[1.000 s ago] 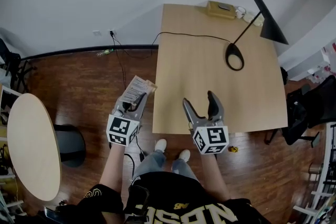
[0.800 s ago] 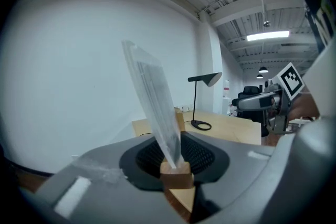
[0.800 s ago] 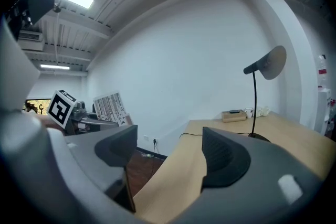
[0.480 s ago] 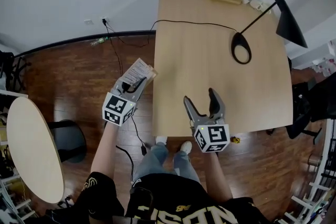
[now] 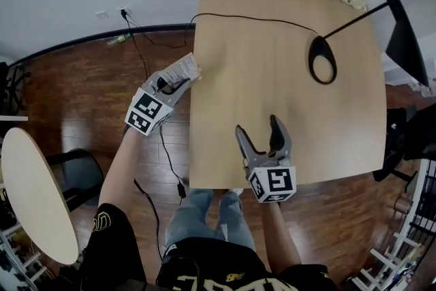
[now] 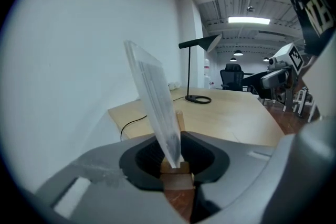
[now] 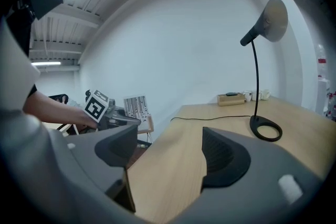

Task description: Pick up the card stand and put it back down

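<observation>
**Mia:** Where is the card stand (image 6: 156,105)?

**Ben:** It is up in the air, just beside the left edge of the desk (image 5: 272,146). It hangs over the wood floor (image 5: 82,78), not over the desk top.

**Mia:** What holds it?

**Ben:** The left tongs (image 6: 176,165). They are squeezed tight on the little wood block (image 6: 177,174) at the bottom of the stand. The clear card part sticks up out of the tongs and leans a bit to one side.

**Mia:** Does the stand touch the desk?

**Ben:** No. It is close to the desk's left edge but apart from it.

**Mia:** And the other tongs?

**Ben:** The right tongs (image 5: 259,129) are over the desk, close to the desk's near edge. They are wide open. Nothing is in them. You only see bare desk top between the two sides.

**Mia:** Are the two tongs close together?

**Ben:** No, they are well apart. One is off the desk's left side and one is over the desk. The black lamp (image 5: 322,59) stands at the far right part of the desk, away from both.
</observation>
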{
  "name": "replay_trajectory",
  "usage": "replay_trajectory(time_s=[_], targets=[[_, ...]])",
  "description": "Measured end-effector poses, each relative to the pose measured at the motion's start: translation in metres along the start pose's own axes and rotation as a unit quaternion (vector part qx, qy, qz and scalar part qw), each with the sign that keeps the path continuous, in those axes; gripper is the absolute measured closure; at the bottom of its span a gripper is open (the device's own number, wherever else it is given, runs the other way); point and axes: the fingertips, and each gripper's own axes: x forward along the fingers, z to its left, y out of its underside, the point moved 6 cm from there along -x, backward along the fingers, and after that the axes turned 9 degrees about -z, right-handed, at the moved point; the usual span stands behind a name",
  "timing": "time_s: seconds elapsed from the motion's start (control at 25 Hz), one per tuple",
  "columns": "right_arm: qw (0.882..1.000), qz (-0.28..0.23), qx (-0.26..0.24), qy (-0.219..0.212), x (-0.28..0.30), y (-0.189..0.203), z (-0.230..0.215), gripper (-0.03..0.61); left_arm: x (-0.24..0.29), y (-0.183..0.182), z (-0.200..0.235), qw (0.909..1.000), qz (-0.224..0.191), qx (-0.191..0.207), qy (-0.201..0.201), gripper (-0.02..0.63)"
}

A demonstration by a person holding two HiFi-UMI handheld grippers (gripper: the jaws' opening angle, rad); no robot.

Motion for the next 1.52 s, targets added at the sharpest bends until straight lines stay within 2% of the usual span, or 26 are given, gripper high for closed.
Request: replay_trajectory(time_s=[0.2, 0.36, 0.52, 0.72, 1.04, 1.16, 1.24, 1.28, 1.36, 1.52], targets=[[1.0, -0.002, 0.003, 0.002, 0.017, 0.013, -0.015, 0.187, 0.048, 0.011, 0.013, 0.9985, 0.001, 0.018, 0.052, 0.515], [1.0, -0.004, 0.015, 0.016, 0.024, 0.017, -0.028, 0.187, 0.082, 0.01, 0.025, 0.9946, 0.004, 0.061, 0.083, 0.515], [0.999, -0.009, 0.025, 0.019, 0.029, 0.019, -0.031, 0.187, 0.115, -0.002, 0.025, 0.9897, -0.005, 0.066, 0.127, 0.515], [0.999, -0.002, 0.029, 0.022, 0.026, 0.028, -0.04, 0.187, 0.149, -0.003, 0.003, 0.9803, -0.012, 0.065, 0.186, 0.515], [0.999, -0.001, 0.025, 0.034, 0.014, 0.034, -0.059, 0.187, 0.187, 0.016, -0.04, 0.9632, 0.004, 0.101, 0.249, 0.512], [0.999, -0.003, 0.025, 0.04, 0.008, 0.034, -0.064, 0.187, 0.196, 0.021, -0.046, 0.9638, 0.019, 0.094, 0.249, 0.508], [0.999, -0.002, 0.023, 0.039, 0.005, 0.034, -0.065, 0.187, 0.197, 0.018, -0.043, 0.9679, 0.023, 0.078, 0.238, 0.413], [0.999, -0.001, 0.021, 0.038, 0.004, 0.033, -0.065, 0.187, 0.195, 0.016, -0.041, 0.9704, 0.022, 0.072, 0.23, 0.41], [0.999, -0.001, 0.016, 0.034, 0.0, 0.03, -0.064, 0.187, 0.188, 0.01, -0.036, 0.9758, 0.018, 0.062, 0.209, 0.368], [1.0, -0.009, 0.006, 0.024, -0.012, 0.011, -0.059, 0.187, 0.152, -0.014, -0.021, 0.989, -0.006, 0.037, 0.143, 0.342]])
